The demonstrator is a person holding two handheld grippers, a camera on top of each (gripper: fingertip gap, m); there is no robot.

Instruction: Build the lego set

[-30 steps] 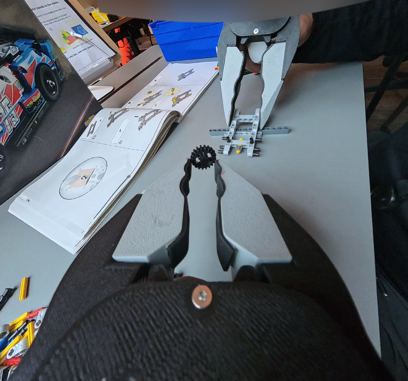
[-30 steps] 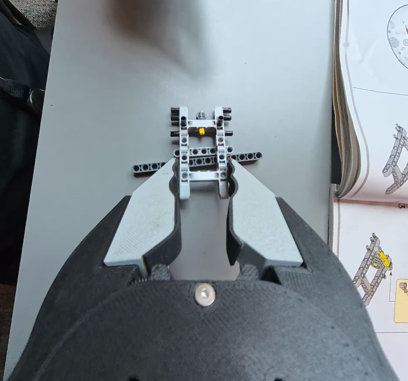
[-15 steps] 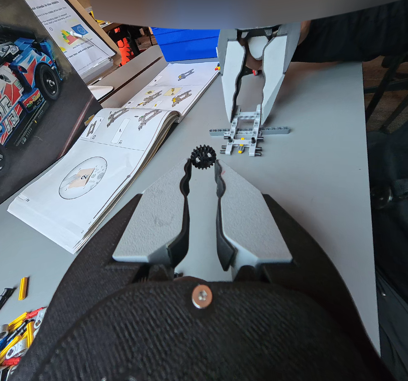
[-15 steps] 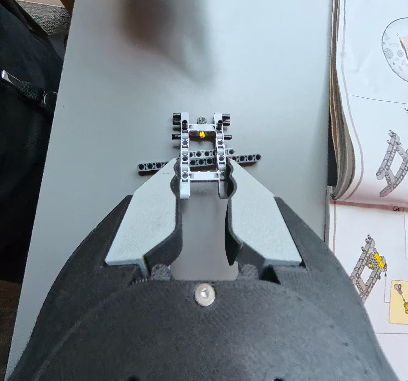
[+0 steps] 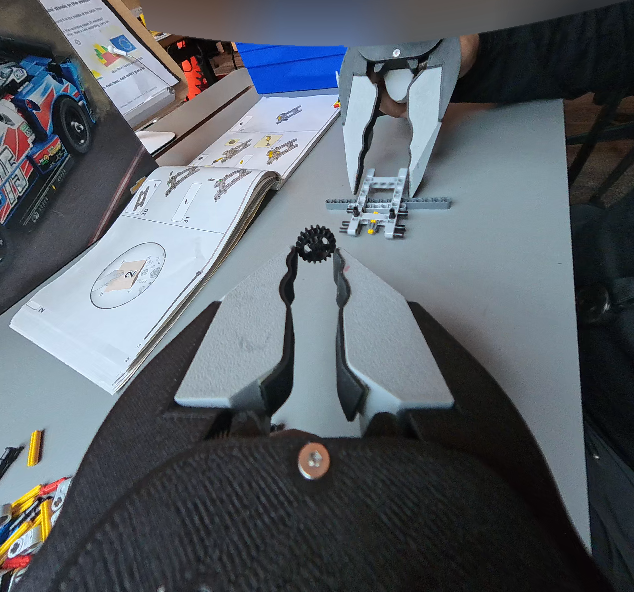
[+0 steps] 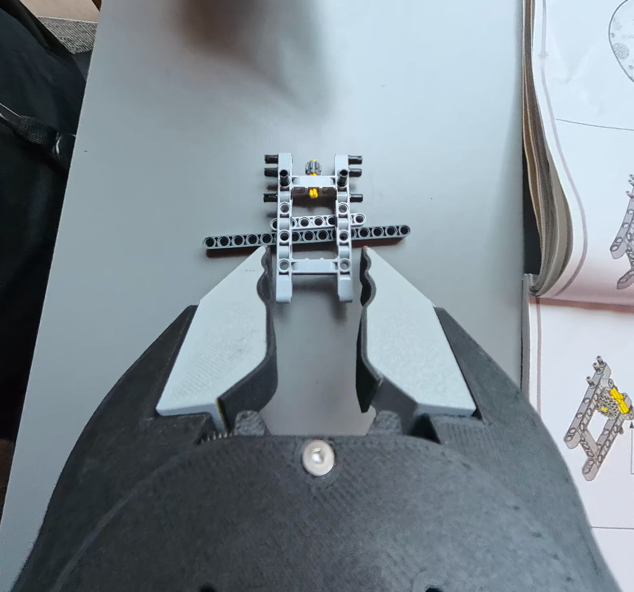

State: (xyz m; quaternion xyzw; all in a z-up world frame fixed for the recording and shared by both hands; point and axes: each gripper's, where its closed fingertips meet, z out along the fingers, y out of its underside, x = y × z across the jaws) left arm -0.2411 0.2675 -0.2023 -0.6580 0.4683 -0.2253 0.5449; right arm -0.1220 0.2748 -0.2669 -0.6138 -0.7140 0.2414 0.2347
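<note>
A grey Lego frame (image 6: 314, 268) with black pins and a yellow axle lies flat on the grey table (image 6: 171, 129), across a long grey beam (image 6: 236, 241). My right gripper (image 6: 314, 249) is open. Its fingers straddle the frame's near end with a narrow gap on each side. The frame (image 5: 375, 211) and the right gripper (image 5: 384, 192) also show in the left wrist view. My left gripper (image 5: 315, 252) is shut on a small black gear (image 5: 315, 244) at its fingertips. It holds the gear a short way in front of the frame's pin end.
An open instruction booklet (image 5: 137, 266) lies left of the frame and shows in the right wrist view (image 6: 583, 129). The set's box (image 5: 34, 129) stands at far left, a blue bin (image 5: 291, 64) behind. Loose pieces (image 5: 27, 524) lie at lower left. The table edge (image 5: 569, 266) runs on the right. Tip to tip, the grippers are about 15 cm apart.
My right gripper's fingers have spread and let go of the frame, which stays flat on the table. My left gripper still holds the gear in about the same place.
</note>
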